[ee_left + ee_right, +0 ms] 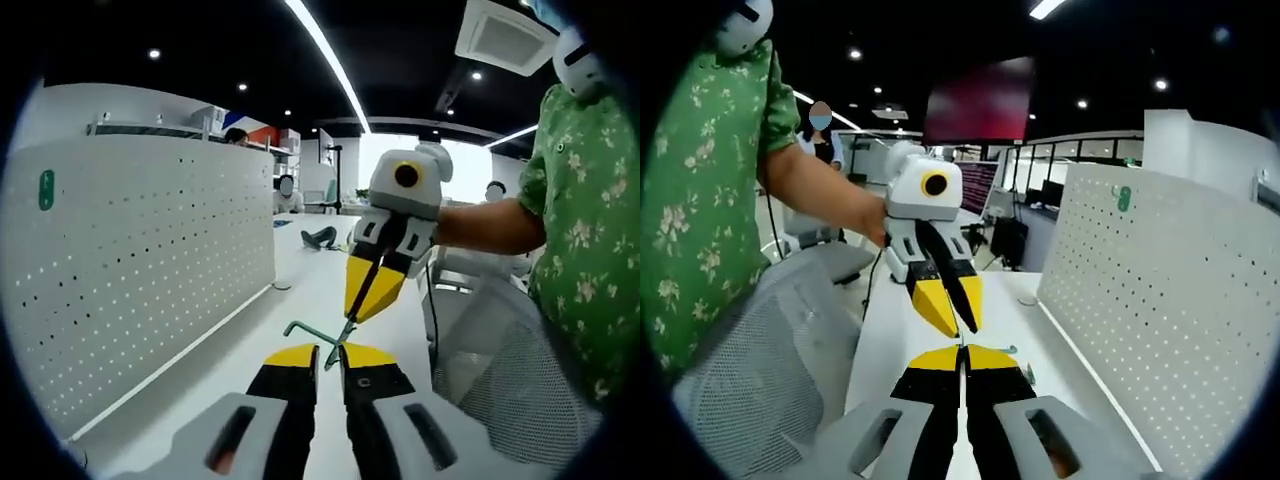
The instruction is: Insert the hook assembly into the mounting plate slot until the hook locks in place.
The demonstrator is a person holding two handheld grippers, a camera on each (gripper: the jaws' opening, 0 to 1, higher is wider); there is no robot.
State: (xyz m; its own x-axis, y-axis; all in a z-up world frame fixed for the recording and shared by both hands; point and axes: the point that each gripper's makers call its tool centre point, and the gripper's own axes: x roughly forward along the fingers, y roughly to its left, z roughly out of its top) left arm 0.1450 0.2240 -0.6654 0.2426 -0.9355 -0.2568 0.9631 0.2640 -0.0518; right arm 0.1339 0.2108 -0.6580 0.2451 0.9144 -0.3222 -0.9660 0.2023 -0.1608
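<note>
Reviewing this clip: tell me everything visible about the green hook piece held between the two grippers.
The green hook looks like a thin bent rod, possibly coated wire. In the left gripper view it runs from a short bent end on the left to where the yellow tips of the left gripper and the right gripper meet on it. It hangs above the white table, apart from the pegboard. Finer details are too small to tell.

Too thin to make out clearly: hook (312,331), end hidden between left gripper (330,356) tips, perhaps pinched. Pegboard (1160,300) cut off at right edge.
</note>
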